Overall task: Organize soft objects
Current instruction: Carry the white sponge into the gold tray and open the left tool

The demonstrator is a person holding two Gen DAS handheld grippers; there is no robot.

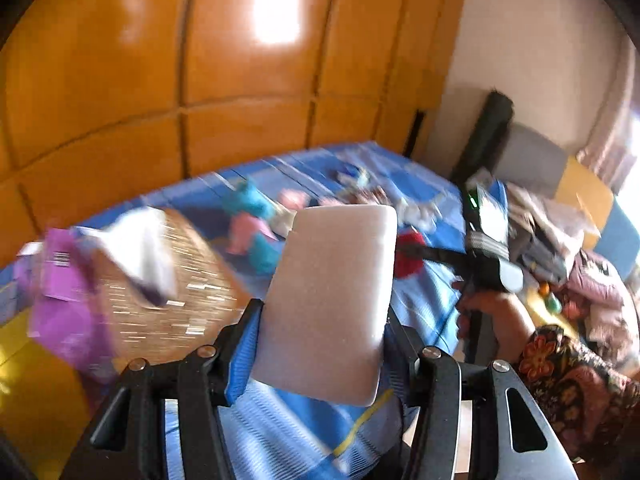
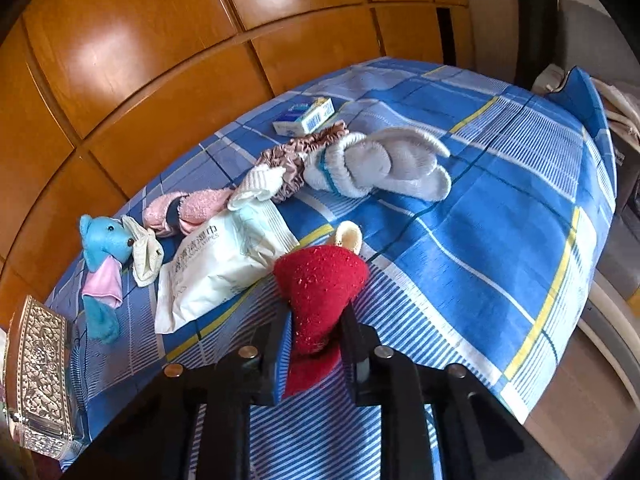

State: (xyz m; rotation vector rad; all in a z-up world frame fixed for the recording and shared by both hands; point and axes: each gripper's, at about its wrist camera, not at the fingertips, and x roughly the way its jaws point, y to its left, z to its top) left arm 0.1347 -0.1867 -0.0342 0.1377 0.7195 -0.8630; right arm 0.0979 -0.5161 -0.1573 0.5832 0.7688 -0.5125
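Observation:
My left gripper (image 1: 322, 320) is shut on a pale pink foam sponge block (image 1: 332, 300) and holds it above the blue checked cloth (image 1: 296, 412). A woven basket (image 1: 168, 300) sits just left of it, with white and purple items in it. My right gripper (image 2: 314, 332) is shut on a red fuzzy cloth (image 2: 318, 288) over the cloth-covered table (image 2: 480, 240). On the table lie a blue plush toy (image 2: 102, 256), a wet-wipes pack (image 2: 216, 264), a pink sock (image 2: 188, 210), grey-white socks (image 2: 380, 164) and a brown scrunchie (image 2: 296, 156).
A small blue-white box (image 2: 306, 116) lies at the table's far side. An ornate silver box (image 2: 38, 372) stands at the left edge. Wooden panels (image 2: 160, 60) run behind the table. A cluttered sofa (image 1: 580, 248) stands at the right.

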